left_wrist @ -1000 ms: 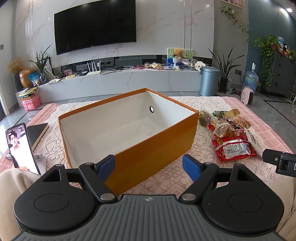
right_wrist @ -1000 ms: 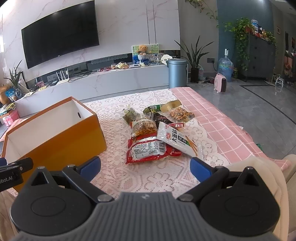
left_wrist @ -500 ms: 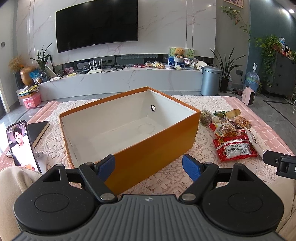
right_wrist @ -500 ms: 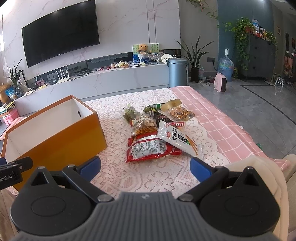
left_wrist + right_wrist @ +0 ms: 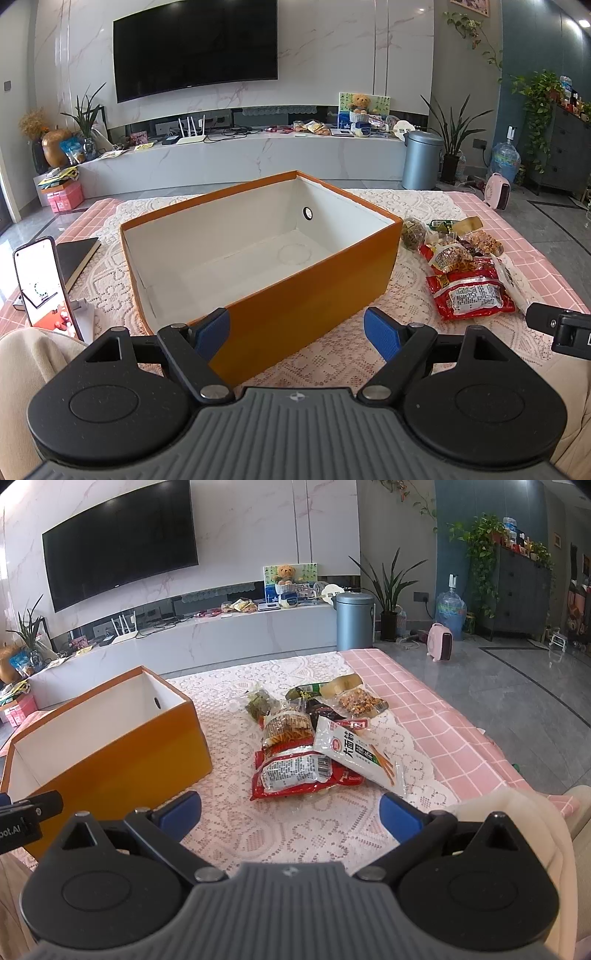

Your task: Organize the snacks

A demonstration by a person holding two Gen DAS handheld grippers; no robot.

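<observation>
I have both sets of fingers spread wide with nothing in them: the left gripper (image 5: 297, 329) faces the near corner of the orange box (image 5: 303, 295), the right gripper (image 5: 290, 810) looks over the snack pile (image 5: 314, 738) lying on the lace-covered counter (image 5: 258, 830) just beside the box. These packets look light, soft and crinkly, and I judge the film slippery, so I would pinch a sealed edge or a flat end rather than the puffed middle, where the contents could crush. The red packet (image 5: 295, 773) and the white noodle-stick packet (image 5: 356, 755) lie nearest and overlap, so lifting one may drag the other. The back of the pile is a jumble; I cannot count the packets or read the small ones. The box floor shows no contents, though its near wall hides the closest strip.
</observation>
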